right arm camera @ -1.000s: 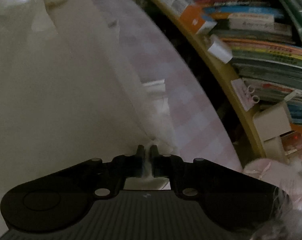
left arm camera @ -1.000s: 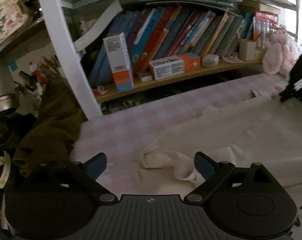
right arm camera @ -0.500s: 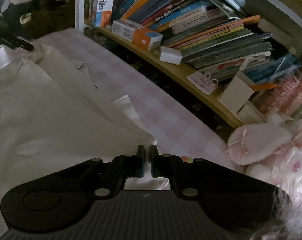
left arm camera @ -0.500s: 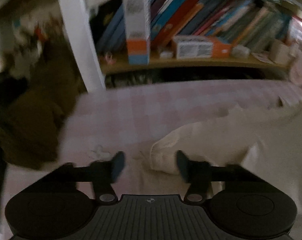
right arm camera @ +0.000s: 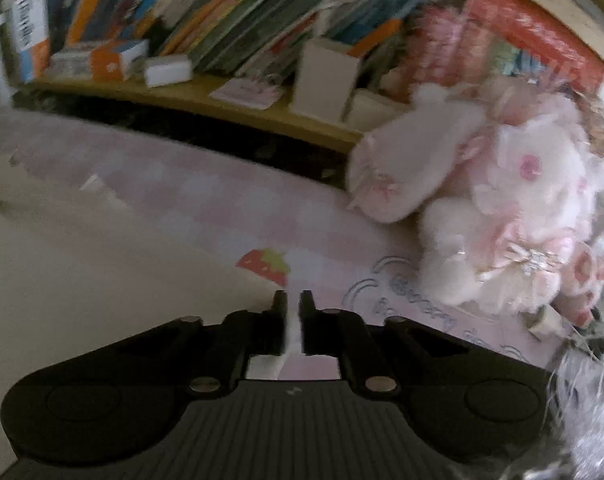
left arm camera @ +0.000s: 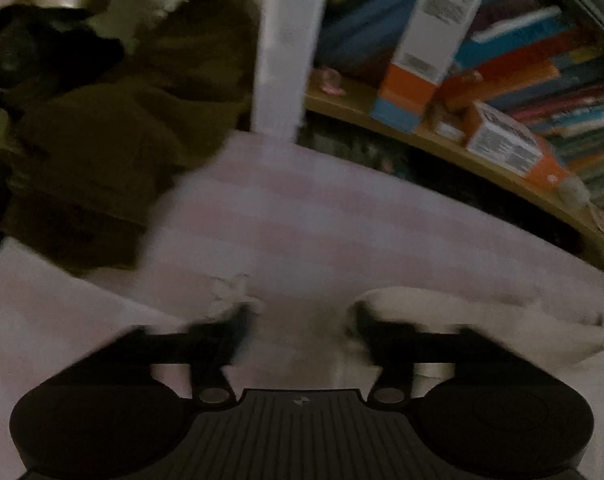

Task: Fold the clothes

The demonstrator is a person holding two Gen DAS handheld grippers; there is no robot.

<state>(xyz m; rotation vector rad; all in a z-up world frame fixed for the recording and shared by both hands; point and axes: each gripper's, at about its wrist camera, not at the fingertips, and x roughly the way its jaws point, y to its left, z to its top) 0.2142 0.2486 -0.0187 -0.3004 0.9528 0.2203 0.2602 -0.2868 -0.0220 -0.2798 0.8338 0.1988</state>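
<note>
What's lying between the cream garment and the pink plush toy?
In the right wrist view, only bare pink checked sheet with a strawberry print separates the cream garment from the plush toy.

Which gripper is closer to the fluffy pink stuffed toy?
Right. The right gripper sits just left of the stuffed toy; the left gripper view shows no toy.

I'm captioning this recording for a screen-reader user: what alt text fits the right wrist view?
The right gripper, fingers slightly apart and opening, points down at the edge of a cream garment on a pink checked sheet. A fluffy pink plush toy sits at right, and a crowded bookshelf runs behind.
</note>
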